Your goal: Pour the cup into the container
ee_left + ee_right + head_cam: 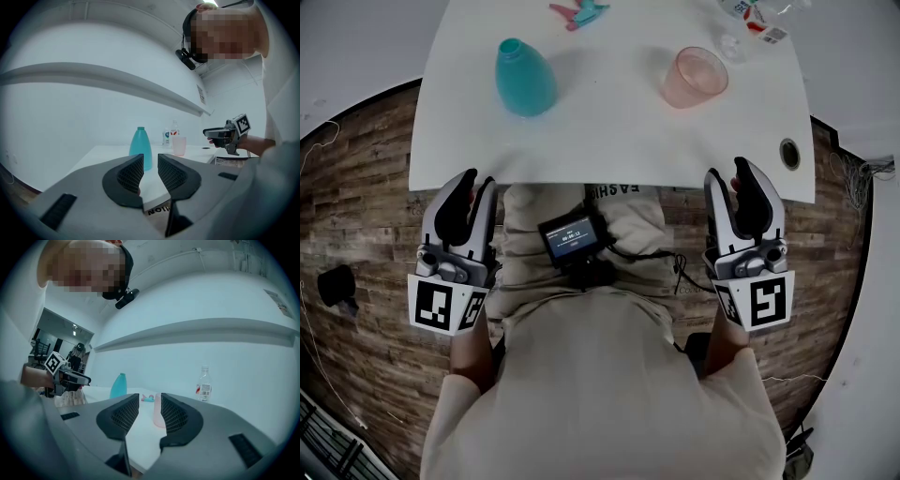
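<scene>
Table [609, 141]: white; nothing on it has been taken up yet, and all places below are given from it. Left gripper [480, 178] and right gripper [727, 169]: both held level just off the table's near edge, jaws a narrow slit apart with nothing between them. They look too narrow for the cup as they stand, so a push forward could tip it over instead of taking it. Bottle [525, 80]: teal, upright, on the table's far left, with a small open neck. Judged to be the container and the main hazard, since a quick tilt would send the pour past that mouth onto the table. Cup [695, 77]: pink, see-through, upright, on the table's far right, well apart from the bottle. Its thin wall may buckle under a hard squeeze; contents cannot be told. Clips [578, 13]: at the table's far edge, away from both.
</scene>
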Available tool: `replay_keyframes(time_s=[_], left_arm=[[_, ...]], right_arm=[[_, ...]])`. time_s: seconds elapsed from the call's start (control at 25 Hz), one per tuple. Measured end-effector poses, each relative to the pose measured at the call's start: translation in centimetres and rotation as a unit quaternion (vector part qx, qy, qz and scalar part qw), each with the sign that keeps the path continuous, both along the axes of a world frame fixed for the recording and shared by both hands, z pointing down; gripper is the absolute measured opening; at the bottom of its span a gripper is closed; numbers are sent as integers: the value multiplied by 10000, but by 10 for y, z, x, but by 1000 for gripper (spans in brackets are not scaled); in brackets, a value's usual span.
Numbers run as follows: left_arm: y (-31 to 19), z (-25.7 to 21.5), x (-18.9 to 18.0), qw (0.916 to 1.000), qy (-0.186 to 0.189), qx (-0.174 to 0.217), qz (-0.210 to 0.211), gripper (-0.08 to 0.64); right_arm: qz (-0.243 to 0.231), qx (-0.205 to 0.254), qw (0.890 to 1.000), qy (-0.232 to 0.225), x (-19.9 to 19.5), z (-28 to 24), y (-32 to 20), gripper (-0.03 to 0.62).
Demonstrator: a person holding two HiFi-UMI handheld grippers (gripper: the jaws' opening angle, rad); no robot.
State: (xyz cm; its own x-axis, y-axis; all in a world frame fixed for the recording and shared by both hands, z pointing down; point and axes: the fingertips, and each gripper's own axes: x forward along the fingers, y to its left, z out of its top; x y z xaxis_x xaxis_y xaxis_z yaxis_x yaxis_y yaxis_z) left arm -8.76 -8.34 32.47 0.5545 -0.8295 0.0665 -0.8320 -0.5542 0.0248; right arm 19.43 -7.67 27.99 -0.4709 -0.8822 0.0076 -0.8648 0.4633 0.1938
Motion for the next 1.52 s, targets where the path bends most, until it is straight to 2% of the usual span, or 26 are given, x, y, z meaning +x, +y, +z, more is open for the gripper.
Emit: replay_keyframes(time_s=[0.84, 1.16, 1.52], left_arm=[[1, -4, -1, 10000, -55, 54, -11, 104], [0, -6, -4, 10000, -79, 52, -11, 104], [-3, -8, -1, 9999, -73, 61, 31, 104]], right_arm=[[-63, 32, 9999, 79, 11, -5, -1, 129], [-206, -38, 9998, -24, 13, -6, -1, 144], [-329, -115, 9994, 79, 17, -7, -7, 178]])
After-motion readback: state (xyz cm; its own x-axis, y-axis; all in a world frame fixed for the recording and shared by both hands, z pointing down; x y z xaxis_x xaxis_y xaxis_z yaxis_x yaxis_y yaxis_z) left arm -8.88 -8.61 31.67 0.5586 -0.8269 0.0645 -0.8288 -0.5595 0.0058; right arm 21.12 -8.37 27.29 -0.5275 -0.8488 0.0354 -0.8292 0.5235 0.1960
